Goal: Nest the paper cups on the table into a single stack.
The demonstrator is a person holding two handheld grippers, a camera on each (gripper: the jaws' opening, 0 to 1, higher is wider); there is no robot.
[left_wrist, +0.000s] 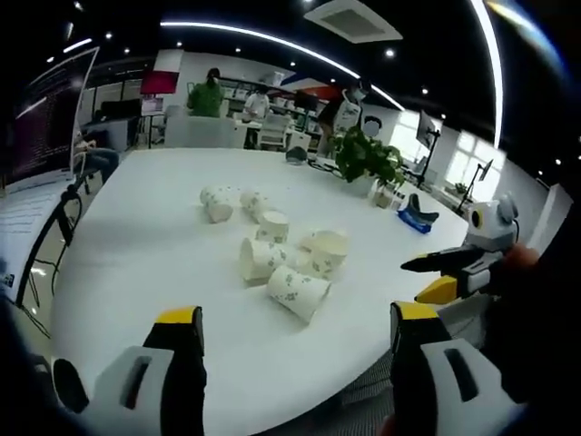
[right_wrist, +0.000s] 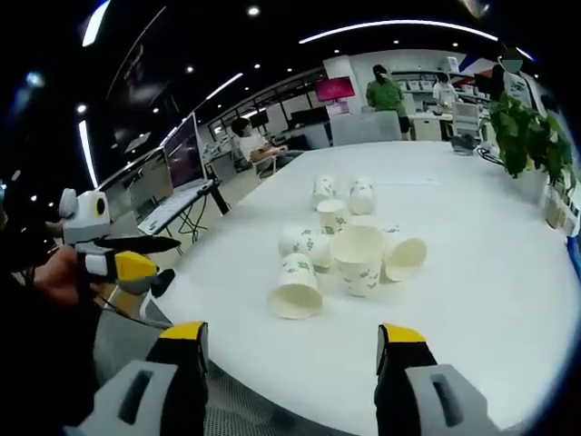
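Both tongs (left_wrist: 295, 331) (right_wrist: 292, 350) agape near scattered paper cups (left_wrist: 272, 250) on table (left_wrist: 136, 236).

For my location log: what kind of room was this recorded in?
Most likely an open-plan office or lab. A large white table holds scattered paper cups and a potted plant; a monitor stands on a side desk, and people work at desks behind, under recessed ceiling lights.
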